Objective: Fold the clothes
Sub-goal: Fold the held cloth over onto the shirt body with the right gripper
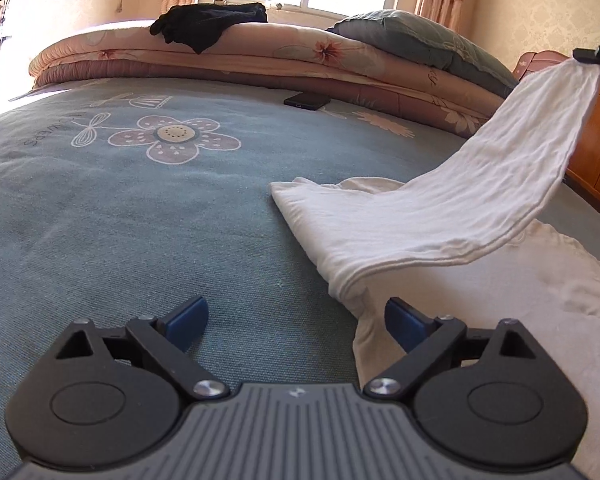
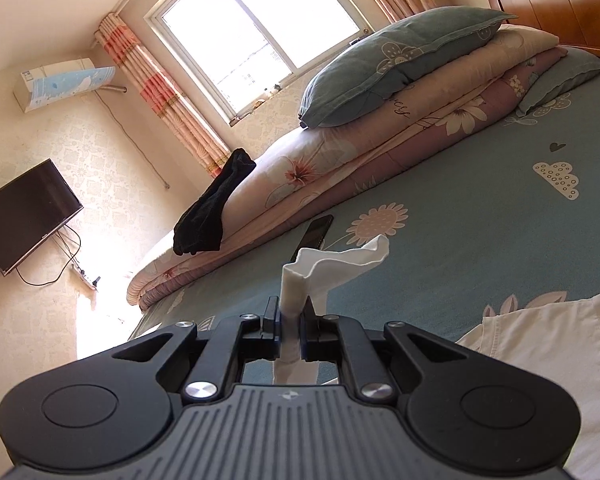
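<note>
White cotton made up the garment (image 1: 412, 232), which lay on the right part of the teal bedspread (image 1: 140, 220), just ahead and to the right of the left tool (image 1: 296, 320). That tool hovered low over the bed with its blue pads (image 1: 190, 316) spread wide and nothing between them; the right pad sat just beside the garment's near folded edge. One long strip of the cloth, a sleeve or side panel, rose off the bed in a sagging band to the right tool (image 2: 291, 312), which was clenched on its bunched end, a white corner (image 2: 364, 252) flaring out beyond the fingertips. The rest of the garment stayed flat on the bedspread, with some printed pink and grey lettering at its lower right, too cut off to read. On the bedspread, beside a flower motif (image 1: 176, 138), upside-down letters seemed to spell "FLOWERS". A dark phone (image 1: 306, 101) lay near the folded quilts (image 1: 260, 52), well apart from the garment.
</note>
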Demonstrator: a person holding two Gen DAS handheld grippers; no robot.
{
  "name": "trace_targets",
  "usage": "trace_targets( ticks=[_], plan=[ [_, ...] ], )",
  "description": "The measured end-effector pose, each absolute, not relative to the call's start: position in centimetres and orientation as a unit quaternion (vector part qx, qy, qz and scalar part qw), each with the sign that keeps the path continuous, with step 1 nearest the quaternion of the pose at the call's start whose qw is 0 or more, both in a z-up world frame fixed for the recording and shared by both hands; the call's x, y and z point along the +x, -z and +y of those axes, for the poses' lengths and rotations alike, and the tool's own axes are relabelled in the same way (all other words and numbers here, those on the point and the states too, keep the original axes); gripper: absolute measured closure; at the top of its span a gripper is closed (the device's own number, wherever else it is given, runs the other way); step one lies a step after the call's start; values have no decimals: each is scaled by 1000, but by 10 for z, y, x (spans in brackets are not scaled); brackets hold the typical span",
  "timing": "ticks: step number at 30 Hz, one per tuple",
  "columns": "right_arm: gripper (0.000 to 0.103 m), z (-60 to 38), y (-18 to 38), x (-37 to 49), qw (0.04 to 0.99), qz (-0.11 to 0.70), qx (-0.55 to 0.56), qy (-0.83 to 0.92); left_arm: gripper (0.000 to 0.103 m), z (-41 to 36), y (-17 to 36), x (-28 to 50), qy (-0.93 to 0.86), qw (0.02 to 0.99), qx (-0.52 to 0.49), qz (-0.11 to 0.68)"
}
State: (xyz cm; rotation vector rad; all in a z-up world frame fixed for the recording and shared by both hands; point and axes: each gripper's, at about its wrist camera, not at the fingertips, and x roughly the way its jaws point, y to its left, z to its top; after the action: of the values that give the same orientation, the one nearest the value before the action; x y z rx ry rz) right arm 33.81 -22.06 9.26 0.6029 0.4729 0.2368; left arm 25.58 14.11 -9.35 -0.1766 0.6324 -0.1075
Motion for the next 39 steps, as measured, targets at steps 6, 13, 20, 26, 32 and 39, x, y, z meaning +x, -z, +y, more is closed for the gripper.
trace_targets(
  ticks=[6, 13, 20, 26, 32, 39],
  plan=[
    [93, -227, -84, 334, 919, 236, 297, -106, 8, 144, 95, 263, 16, 948, -87, 306],
    [93, -248, -78, 318, 925, 242, 284, -74, 6, 133, 96, 265, -16, 949, -20, 313],
    [92, -276, -36, 307, 910, 284, 300, -33, 6, 131, 94, 263, -16, 948, -21, 317],
    [92, -286, 9, 302, 893, 336, 299, 8, 6, 134, 93, 264, -12, 945, -31, 324],
    [92, -294, 46, 293, 868, 391, 303, 39, 6, 135, 93, 264, -12, 945, -30, 326],
    [92, -303, 73, 287, 834, 435, 335, 52, 6, 136, 93, 264, -10, 944, -33, 328]
  ],
)
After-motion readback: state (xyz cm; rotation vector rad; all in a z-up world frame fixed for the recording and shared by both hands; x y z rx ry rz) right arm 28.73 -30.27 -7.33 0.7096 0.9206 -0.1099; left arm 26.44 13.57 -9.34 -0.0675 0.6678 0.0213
